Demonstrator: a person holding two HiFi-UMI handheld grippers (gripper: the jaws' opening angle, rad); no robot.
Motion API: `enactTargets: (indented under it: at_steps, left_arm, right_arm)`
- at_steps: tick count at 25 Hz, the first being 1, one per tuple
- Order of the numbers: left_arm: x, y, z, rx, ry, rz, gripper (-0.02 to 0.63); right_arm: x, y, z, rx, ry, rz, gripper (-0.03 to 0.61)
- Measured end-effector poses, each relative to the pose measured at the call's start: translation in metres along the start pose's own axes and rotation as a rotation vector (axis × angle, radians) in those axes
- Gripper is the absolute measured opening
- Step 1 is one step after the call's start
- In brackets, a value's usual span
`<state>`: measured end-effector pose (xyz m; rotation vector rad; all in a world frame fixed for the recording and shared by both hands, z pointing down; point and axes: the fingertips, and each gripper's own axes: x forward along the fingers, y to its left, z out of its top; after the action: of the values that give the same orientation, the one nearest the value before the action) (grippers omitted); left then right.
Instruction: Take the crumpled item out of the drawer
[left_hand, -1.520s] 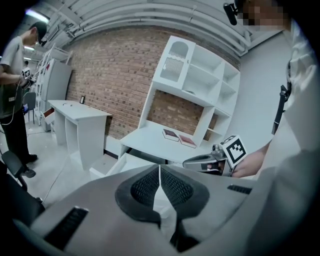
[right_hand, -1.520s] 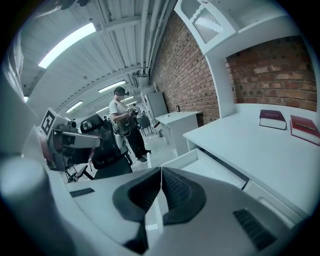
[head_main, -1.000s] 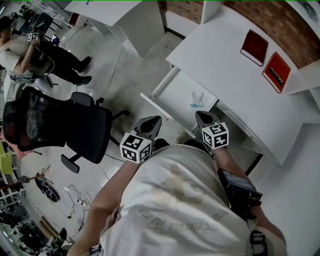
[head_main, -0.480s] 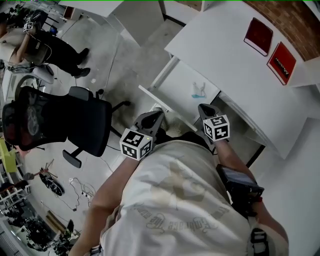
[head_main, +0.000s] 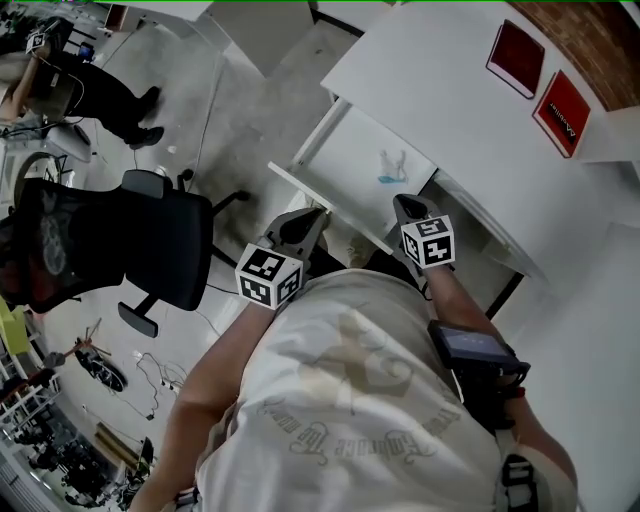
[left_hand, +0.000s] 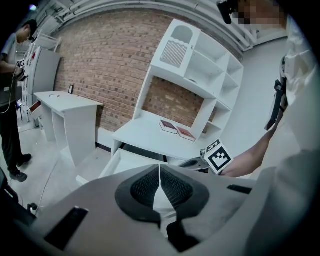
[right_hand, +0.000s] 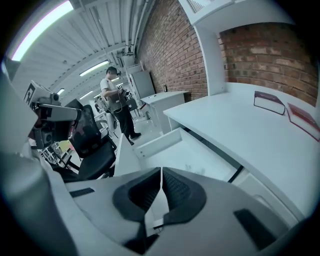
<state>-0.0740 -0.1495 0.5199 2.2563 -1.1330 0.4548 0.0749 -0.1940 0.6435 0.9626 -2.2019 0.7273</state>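
Office chair (head_main: 150, 240): stood on the floor, far left.
Left gripper (head_main: 312, 218): jaws pressed together, nothing between them; hovered near the drawer's front edge.
Drawer (head_main: 345, 165): stood open beneath the desk.
Crumpled item (head_main: 392, 168): lay inside the drawer, apart from both grippers.
Right gripper (head_main: 404, 205): jaws closed, empty.
Desk (head_main: 450, 100): carried two red books (head_main: 515, 58).

White desk (head_main: 470, 120) and drawer (head_main: 350, 165), two red books (head_main: 515, 58), red-brown brick wall (left_hand: 110, 65), black chair (head_main: 150, 250), black-and-white square-patterned cubes (head_main: 268, 277), clear blue-tinged item (head_main: 393, 166).
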Motion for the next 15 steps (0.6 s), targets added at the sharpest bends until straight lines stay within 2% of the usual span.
enactTargets:
  at_steps: [5, 15]
  left_arm:
    - [0.007, 0.010, 0.000, -0.011, 0.025, -0.036, 0.028]
    - [0.043, 0.035, 0.021, 0.001, 0.071, -0.085, 0.028]
  right_arm:
    - [0.008, -0.003, 0.002, 0.026, 0.021, -0.020, 0.025]
    - [0.046, -0.036, 0.005, 0.070, 0.101, -0.056, 0.028]
